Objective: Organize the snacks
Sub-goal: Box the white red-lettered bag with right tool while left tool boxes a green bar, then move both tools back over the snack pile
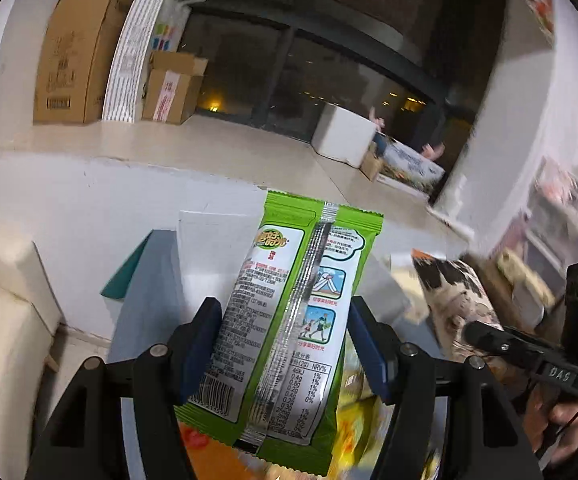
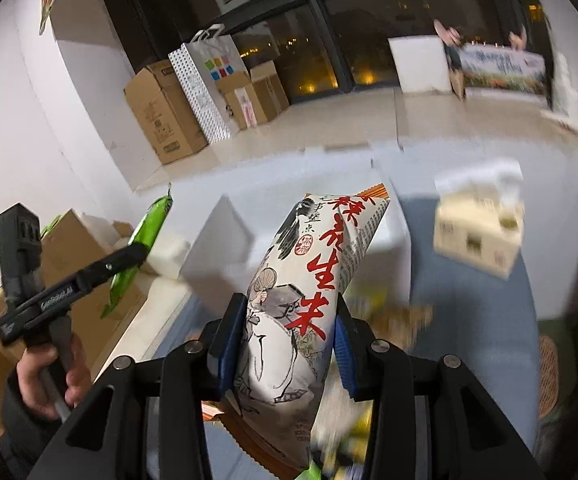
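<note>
Left wrist view: left gripper (image 1: 285,344) clenched on a green snack packet (image 1: 289,320), back side up, lifted above the blue-grey desk (image 1: 145,312); right gripper (image 1: 489,336) at right edge.

Right wrist view: right gripper (image 2: 285,340) grasping a white peanut bag (image 2: 305,288) with red characters, raised over the desk; 1 blurred carton (image 2: 477,232) beyond, cardboard boxes (image 2: 165,116) by the window.

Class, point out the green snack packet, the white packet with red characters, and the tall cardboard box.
green snack packet (image 1: 285,312), left wrist view, silver back seam.
white packet with red characters (image 2: 289,320), right wrist view, printed front.
tall cardboard box (image 1: 77,56), left wrist view, side face.
</note>
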`<action>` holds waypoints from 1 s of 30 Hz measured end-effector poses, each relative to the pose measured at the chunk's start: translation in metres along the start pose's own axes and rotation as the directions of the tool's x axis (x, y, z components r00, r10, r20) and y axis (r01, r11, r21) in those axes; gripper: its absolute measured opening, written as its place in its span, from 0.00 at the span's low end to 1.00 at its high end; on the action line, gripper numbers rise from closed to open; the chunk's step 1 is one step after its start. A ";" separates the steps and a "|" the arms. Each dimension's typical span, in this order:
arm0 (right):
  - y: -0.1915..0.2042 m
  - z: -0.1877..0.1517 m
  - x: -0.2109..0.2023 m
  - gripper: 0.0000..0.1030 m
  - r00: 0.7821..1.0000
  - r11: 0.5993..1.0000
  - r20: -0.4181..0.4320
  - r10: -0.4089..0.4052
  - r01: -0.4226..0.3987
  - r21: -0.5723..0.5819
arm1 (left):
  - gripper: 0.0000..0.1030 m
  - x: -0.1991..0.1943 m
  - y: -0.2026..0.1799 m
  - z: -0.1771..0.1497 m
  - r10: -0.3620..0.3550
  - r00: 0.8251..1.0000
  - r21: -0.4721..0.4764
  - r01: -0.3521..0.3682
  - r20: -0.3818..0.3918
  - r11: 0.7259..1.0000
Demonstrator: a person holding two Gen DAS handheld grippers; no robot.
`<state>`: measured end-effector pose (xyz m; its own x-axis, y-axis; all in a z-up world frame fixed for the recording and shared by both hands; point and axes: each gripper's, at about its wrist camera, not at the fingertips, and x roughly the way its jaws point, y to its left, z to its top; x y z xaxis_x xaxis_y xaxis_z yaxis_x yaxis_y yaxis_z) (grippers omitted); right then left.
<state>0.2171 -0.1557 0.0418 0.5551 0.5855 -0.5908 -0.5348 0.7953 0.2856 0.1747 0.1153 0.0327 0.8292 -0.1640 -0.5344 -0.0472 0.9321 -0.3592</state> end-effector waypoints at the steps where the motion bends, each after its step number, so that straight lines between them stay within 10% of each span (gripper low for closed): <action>1: -0.001 0.012 0.009 0.43 1.000 1.000 -0.009 -0.003 0.003 -0.008 | 0.67 0.012 0.001 0.006 0.002 1.000 -0.031 -0.003 -0.015 1.000; 8: -0.014 0.081 0.085 0.43 0.979 0.975 -0.083 -0.185 0.172 -0.143 | 0.68 0.077 0.014 0.029 0.064 0.996 -0.123 -0.071 -0.064 0.990; 13: -0.026 0.094 0.124 0.45 0.963 0.953 -0.121 -0.241 0.210 -0.219 | 0.89 0.110 0.032 0.034 0.097 0.984 -0.148 -0.119 -0.150 0.982; 16: -0.026 0.091 0.138 0.99 0.937 0.927 -0.139 -0.320 0.280 -0.248 | 0.99 0.111 0.030 0.032 0.101 0.983 -0.128 -0.121 -0.155 0.984; 30: 0.006 0.074 0.075 1.00 0.980 0.972 0.019 -0.197 0.198 -0.125 | 1.00 0.041 0.003 0.020 0.244 0.970 0.067 -0.243 -0.001 0.968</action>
<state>0.3028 -0.0951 0.0550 0.6613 0.4204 -0.6212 -0.4902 0.8691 0.0663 0.2199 0.1178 0.0250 0.7918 0.0680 -0.6069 -0.2103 0.9634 -0.1665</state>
